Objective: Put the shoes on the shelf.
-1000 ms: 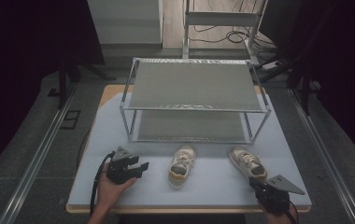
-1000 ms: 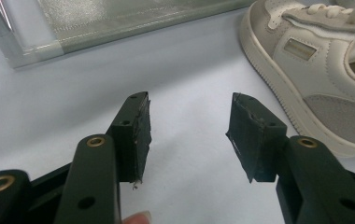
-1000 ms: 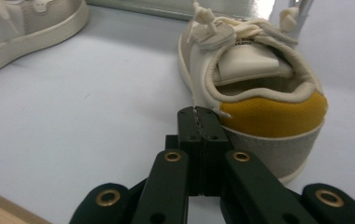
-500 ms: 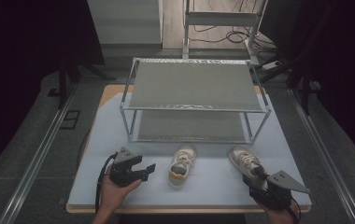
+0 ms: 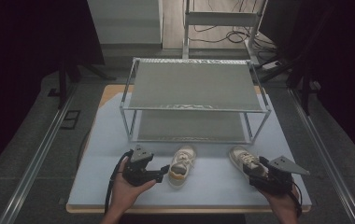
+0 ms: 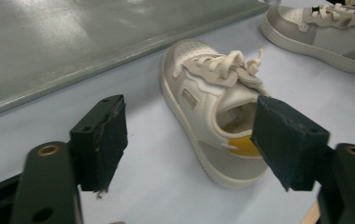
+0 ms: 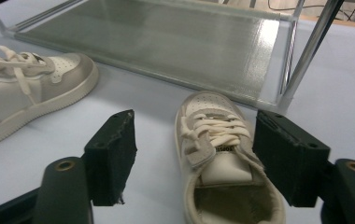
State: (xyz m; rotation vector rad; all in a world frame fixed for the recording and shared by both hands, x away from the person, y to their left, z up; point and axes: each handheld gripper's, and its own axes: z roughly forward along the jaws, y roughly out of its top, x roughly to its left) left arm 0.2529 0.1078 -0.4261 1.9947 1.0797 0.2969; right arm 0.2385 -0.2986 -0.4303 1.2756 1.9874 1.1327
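Two cream and grey sneakers lie on the pale mat in front of a rack. The left shoe [image 5: 181, 165] [image 6: 213, 112] points its toe toward the rack, and its heel sits partly between the jaws of my open left gripper [image 5: 160, 173] [image 6: 194, 135], which comes at it from the left. The right shoe [image 5: 242, 157] [image 7: 217, 158] has its heel toward my open right gripper [image 5: 256, 173] [image 7: 194, 154]; the jaws flank the rear half of it without touching. Each gripper view also catches the other shoe [image 6: 320, 32] [image 7: 31, 88] farther off.
A two-tier metal rack [image 5: 194, 91] with grey mesh shelves stands mid-table just behind the shoes; its lower shelf [image 7: 166, 42] and a corner post [image 7: 306, 51] are close ahead. The table's front edge [image 5: 189, 207] is near my hands. Cables lie on the floor behind.
My left gripper has slid right toward the left shoe's heel. My right gripper has moved forward to the right shoe's heel. The shoes have not moved.
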